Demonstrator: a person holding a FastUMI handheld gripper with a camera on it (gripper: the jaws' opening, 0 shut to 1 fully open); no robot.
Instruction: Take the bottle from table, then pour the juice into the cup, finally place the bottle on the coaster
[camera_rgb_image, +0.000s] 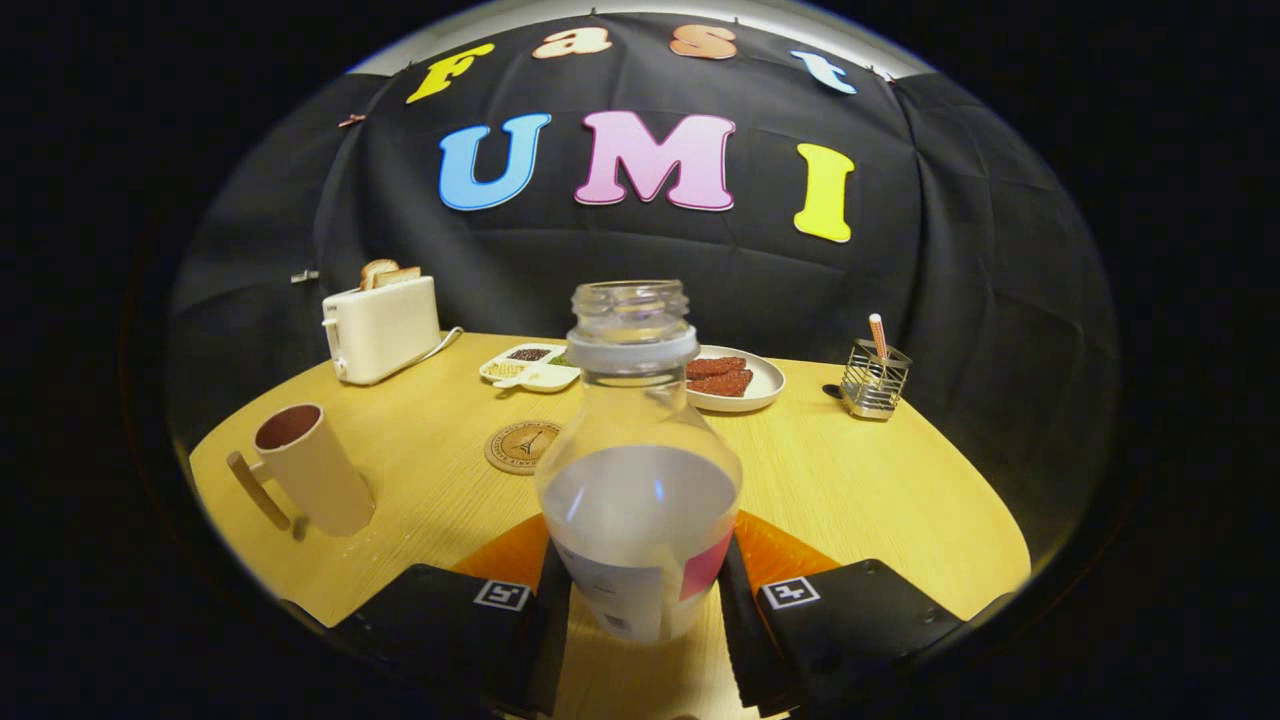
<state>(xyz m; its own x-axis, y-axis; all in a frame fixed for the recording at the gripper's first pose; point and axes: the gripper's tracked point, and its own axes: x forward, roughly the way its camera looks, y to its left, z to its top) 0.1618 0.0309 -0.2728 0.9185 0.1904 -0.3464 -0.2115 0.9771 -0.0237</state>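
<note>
Tongs (640, 590) clamped on upright, uncapped juice bottle (640, 470), held between the fingers. Mug (305, 465) at ten o'clock, coaster (520, 446) at eleven. Pouring likely needs a slow tilt over the mug's mouth.

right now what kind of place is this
Likely a staged breakfast table in a booth: a toaster holding bread, a plate of red slices, and the open bottle gripped between the jaws.

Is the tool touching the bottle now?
Touching. In the gripper view both fingers of the tool press against the sides of the bottle, no gap visible.
</note>
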